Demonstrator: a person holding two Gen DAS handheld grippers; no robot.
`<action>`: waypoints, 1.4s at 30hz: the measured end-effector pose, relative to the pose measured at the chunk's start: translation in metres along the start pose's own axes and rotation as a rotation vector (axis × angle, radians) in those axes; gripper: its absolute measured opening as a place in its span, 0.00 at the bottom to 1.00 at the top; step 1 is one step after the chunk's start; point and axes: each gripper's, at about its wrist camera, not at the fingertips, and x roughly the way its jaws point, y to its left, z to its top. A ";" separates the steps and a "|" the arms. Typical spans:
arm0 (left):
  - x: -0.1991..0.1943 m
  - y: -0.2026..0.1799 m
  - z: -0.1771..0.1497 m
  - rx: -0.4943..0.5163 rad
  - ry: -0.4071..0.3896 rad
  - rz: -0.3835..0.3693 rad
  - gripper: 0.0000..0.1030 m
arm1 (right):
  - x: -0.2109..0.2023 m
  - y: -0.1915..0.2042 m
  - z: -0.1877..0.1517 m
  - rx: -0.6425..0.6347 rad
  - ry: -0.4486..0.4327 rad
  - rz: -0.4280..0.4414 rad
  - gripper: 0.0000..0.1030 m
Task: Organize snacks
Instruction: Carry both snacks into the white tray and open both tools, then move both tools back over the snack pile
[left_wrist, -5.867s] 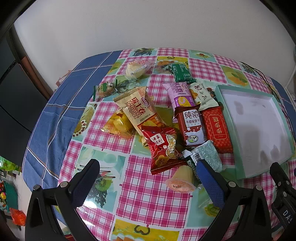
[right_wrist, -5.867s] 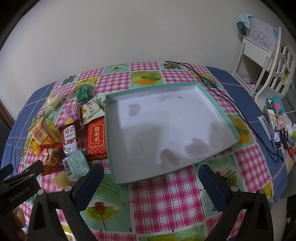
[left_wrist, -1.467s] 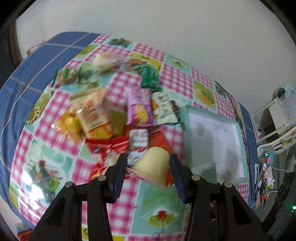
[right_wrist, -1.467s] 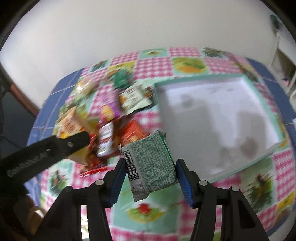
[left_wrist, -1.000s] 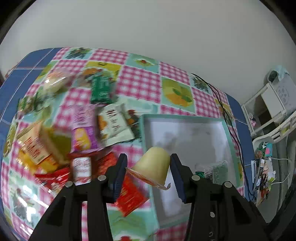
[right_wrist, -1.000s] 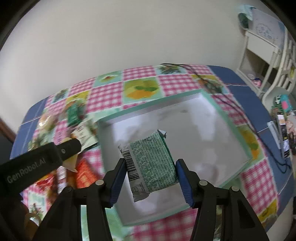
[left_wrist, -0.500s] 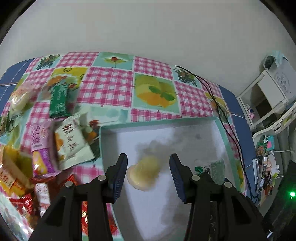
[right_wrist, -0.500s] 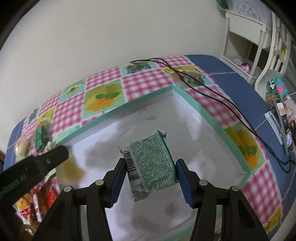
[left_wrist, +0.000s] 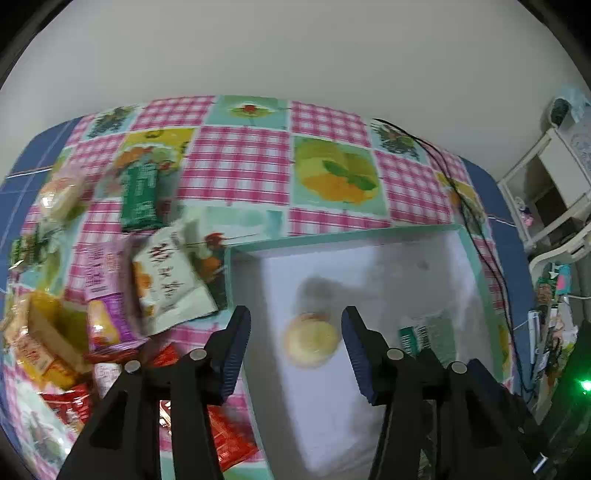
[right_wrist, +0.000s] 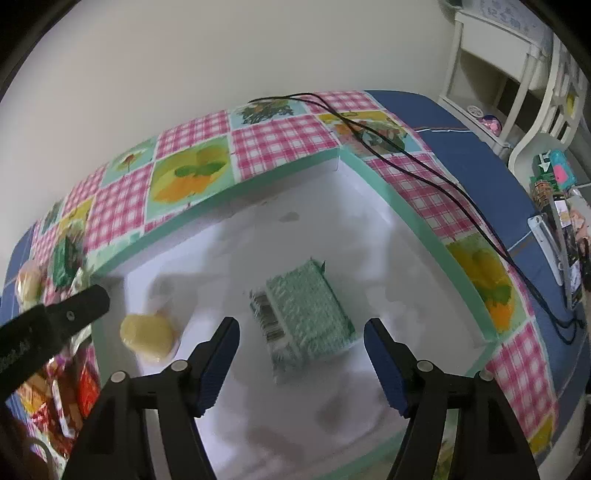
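Note:
A white tray with a green rim (left_wrist: 332, 236) (right_wrist: 373, 173) lies on the checked tablecloth. A yellow jelly cup (left_wrist: 311, 341) (right_wrist: 147, 336) lies in the tray's left part, below my open left gripper (left_wrist: 295, 332). A green snack packet (right_wrist: 306, 317) (left_wrist: 421, 334) lies in the tray's middle, below my open right gripper (right_wrist: 301, 350). Both grippers hover over the tray and hold nothing. Several snack packs remain left of the tray: a white pack (left_wrist: 170, 280), a purple pack (left_wrist: 105, 291), a dark green pack (left_wrist: 142, 197), a red pack (left_wrist: 225, 435).
A black cable (right_wrist: 406, 155) runs across the table right of the tray. A white chair and shelf (right_wrist: 517, 74) stand beyond the table's right edge, with small clutter (right_wrist: 554, 192) nearby. The wall is close behind the table.
Both grippers opened over the tray. The jelly cup dropped from the left gripper and the green packet from the right; both now lie on the tray floor.

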 end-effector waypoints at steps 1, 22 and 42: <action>-0.003 0.003 -0.001 -0.003 0.001 0.012 0.54 | -0.003 0.001 -0.002 -0.004 0.008 -0.003 0.71; -0.059 0.083 -0.043 -0.096 -0.086 0.182 1.00 | -0.064 0.044 -0.045 -0.164 0.008 0.082 1.00; -0.065 0.197 -0.080 -0.356 -0.054 0.369 1.00 | -0.049 0.154 -0.089 -0.415 0.108 0.226 1.00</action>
